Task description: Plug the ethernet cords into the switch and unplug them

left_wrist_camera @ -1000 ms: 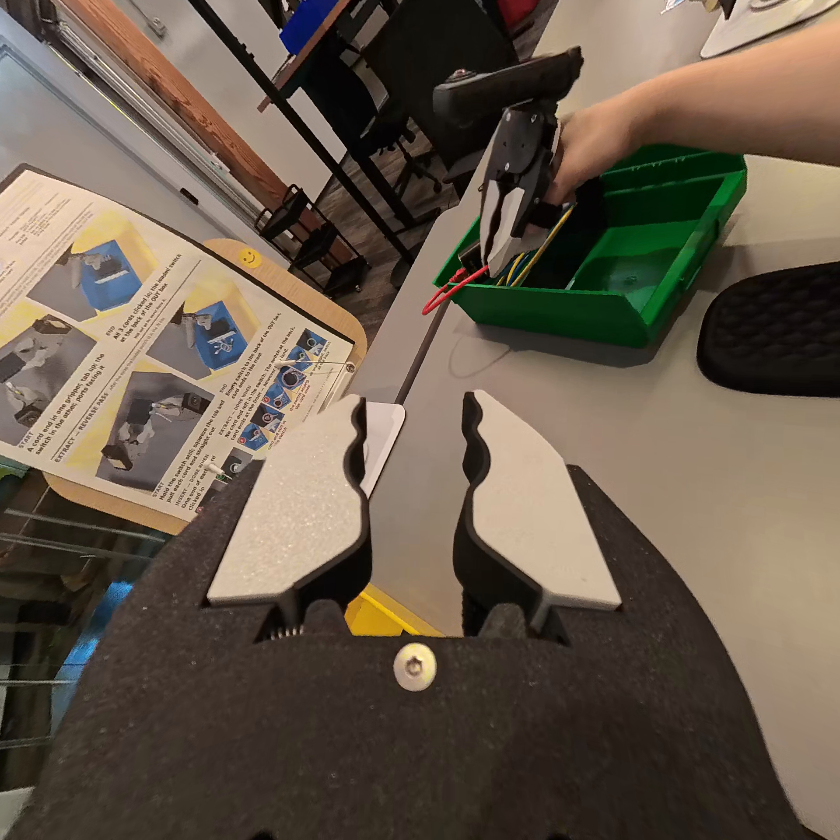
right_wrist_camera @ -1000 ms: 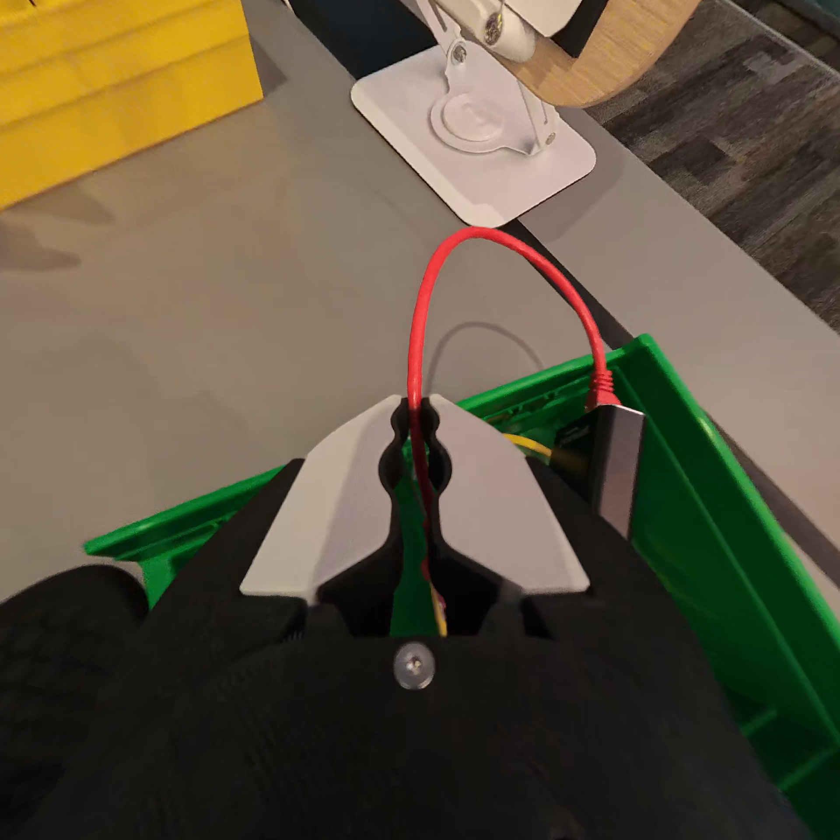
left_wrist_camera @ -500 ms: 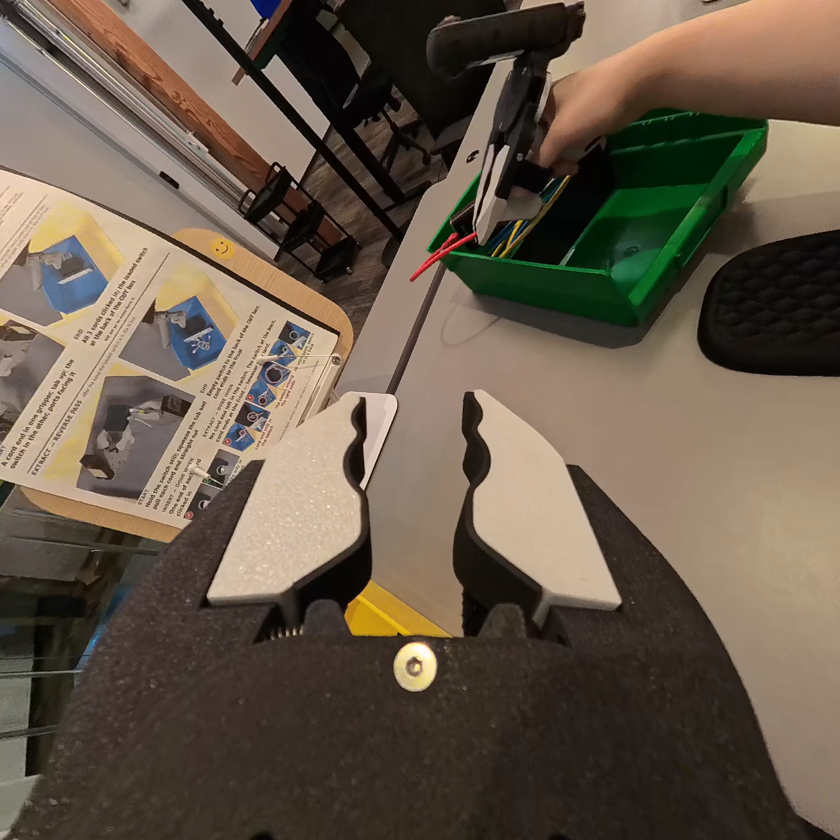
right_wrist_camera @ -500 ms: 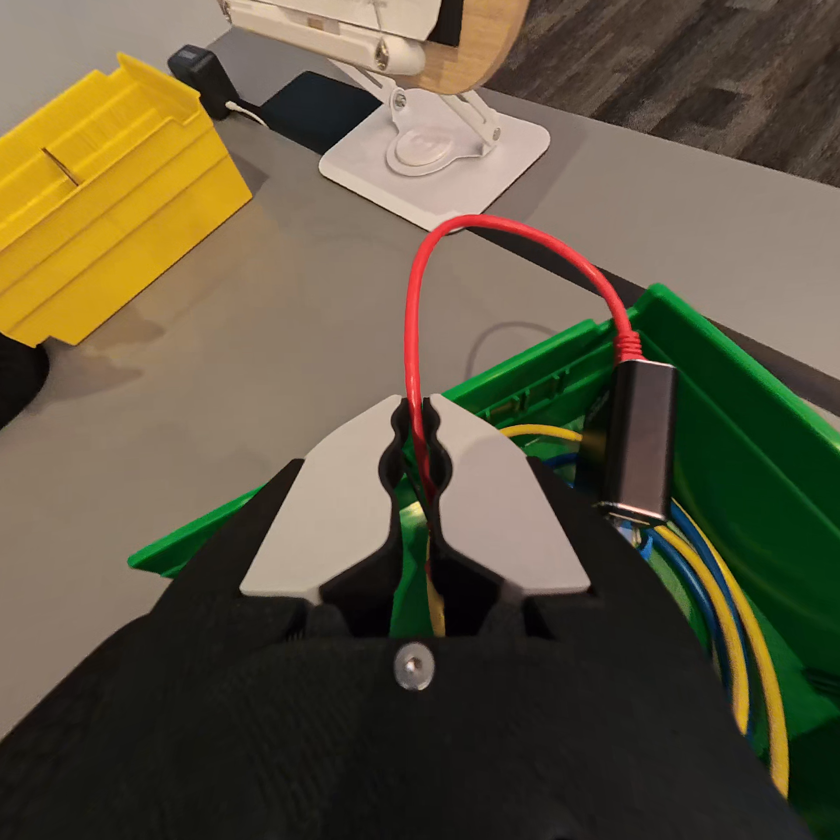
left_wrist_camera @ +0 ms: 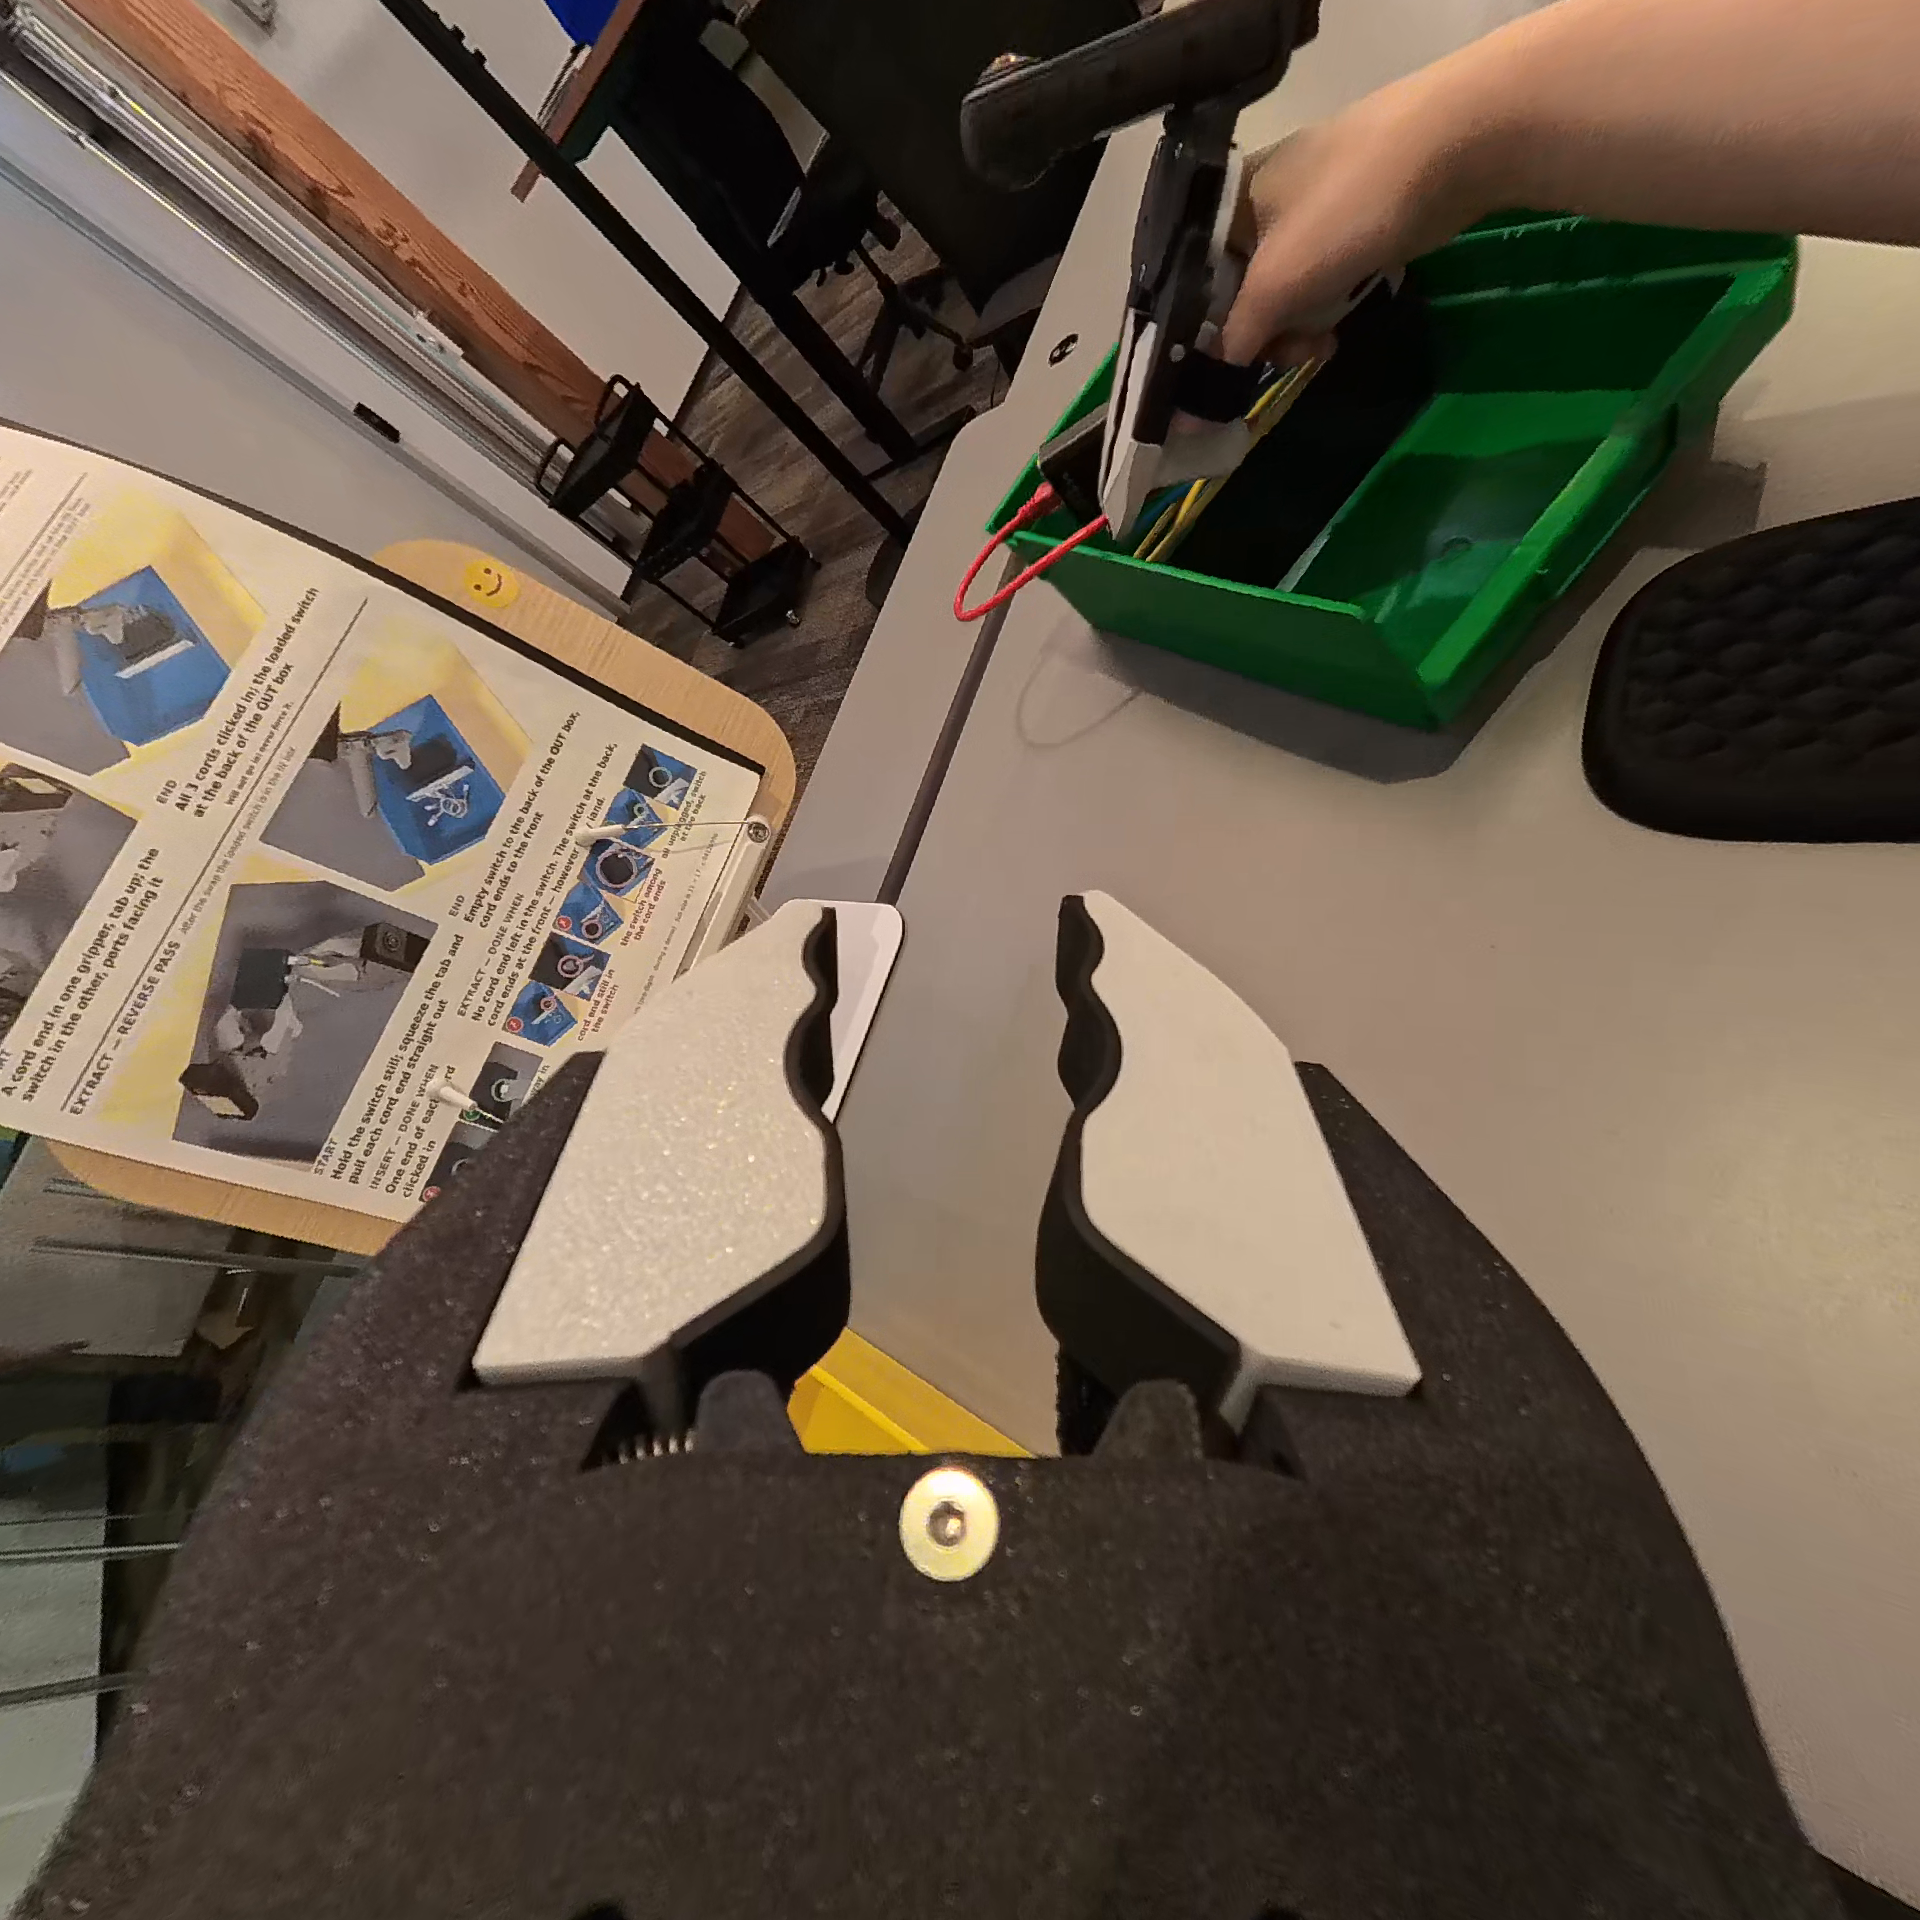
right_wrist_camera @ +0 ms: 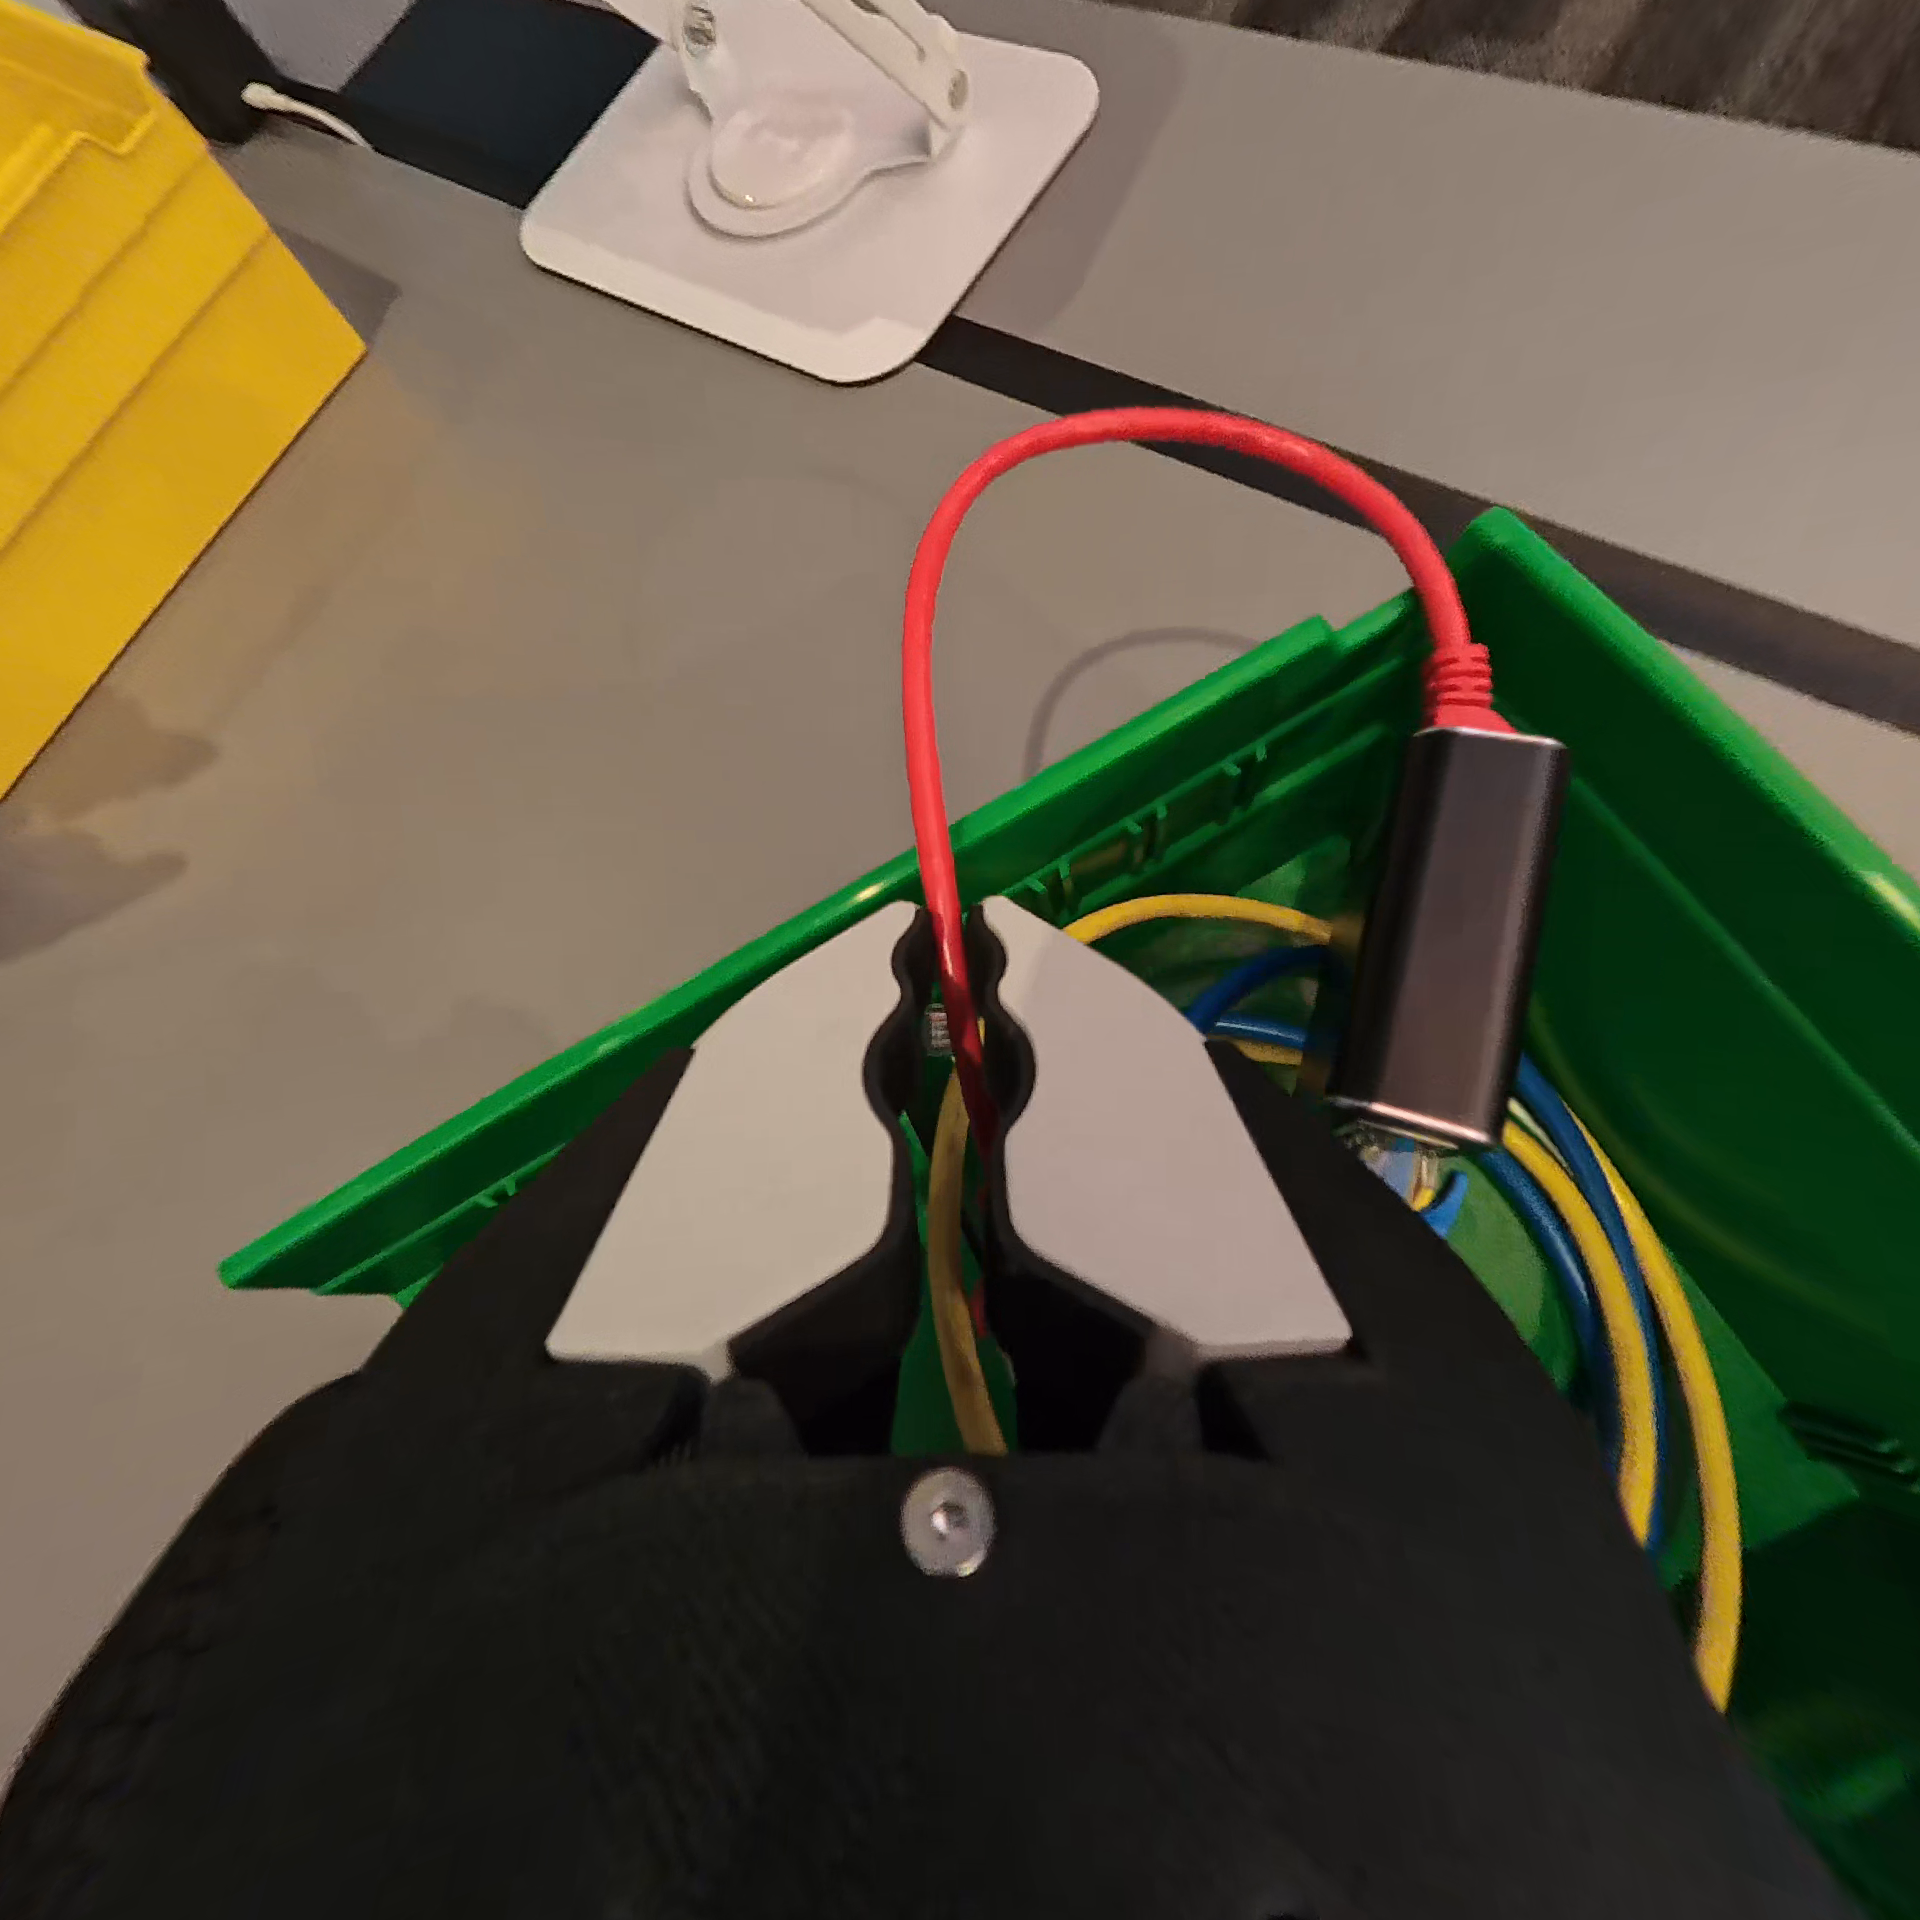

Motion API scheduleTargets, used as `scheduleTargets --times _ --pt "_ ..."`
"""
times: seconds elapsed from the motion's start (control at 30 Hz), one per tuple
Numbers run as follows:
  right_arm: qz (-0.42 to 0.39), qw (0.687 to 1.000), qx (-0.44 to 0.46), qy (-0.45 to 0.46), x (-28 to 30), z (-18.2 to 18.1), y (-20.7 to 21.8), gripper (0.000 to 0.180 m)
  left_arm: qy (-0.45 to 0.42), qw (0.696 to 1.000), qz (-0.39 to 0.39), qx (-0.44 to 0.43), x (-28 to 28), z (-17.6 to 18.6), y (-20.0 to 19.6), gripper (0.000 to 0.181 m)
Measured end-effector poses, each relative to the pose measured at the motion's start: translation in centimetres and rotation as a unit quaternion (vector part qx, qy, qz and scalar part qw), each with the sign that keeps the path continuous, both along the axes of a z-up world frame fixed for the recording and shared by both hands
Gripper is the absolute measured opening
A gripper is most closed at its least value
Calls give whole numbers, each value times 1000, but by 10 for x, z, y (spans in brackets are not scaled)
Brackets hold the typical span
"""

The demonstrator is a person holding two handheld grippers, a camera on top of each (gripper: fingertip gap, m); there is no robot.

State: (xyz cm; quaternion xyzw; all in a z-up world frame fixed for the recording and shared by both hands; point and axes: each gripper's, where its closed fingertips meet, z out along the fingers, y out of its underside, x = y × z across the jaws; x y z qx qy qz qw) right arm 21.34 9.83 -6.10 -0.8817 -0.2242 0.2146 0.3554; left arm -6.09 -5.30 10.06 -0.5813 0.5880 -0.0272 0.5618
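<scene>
My right gripper is shut on a red ethernet cord over the near corner of a green bin. The cord loops up and over to a dark metal switch that hangs inside the bin with the red plug in its top end. Yellow cords and blue cords lie coiled in the bin below. My left gripper is open and empty above the grey table. In the left wrist view the right gripper shows far off at the green bin, with the red cord looping out.
A yellow bin stands at the left on the table. A white stand base holds an instruction board at the table's far edge. A black padded mat lies right of the green bin. A person's hand holds the right gripper. The left gripper's tips are roughly 35 cm from the right gripper's.
My right gripper has tilted and dipped toward the bin with the red cord held; the switch and coiled cords now show more. The left gripper has stayed open, its view shifting slightly.
</scene>
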Motion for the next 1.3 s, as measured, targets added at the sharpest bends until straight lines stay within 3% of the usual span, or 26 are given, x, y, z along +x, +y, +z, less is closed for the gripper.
scheduleTargets --times 0.17,0.43,0.93,1.1,1.17,1.3 --pt "-50 994 -75 61 6 3 -5 14 2 1000 0 -1 0 -1 0 40" --pt "-13 990 -108 91 3 4 -18 20 3 1000 1 0 0 -1 0 40" --pt "38 996 -49 57 -7 17 -22 20 4 1000 0 2 0 -1 0 39" --pt "51 996 55 55 -4 63 -41 22 -7 1000 6 0 -5 3 3 39" --pt "12 991 124 42 17 88 -58 30 -17 1000 13 -2 -10 7 6 39" --pt "-203 967 148 -40 119 86 -98 50 -43 998 50 -16 -31 15 19 40"
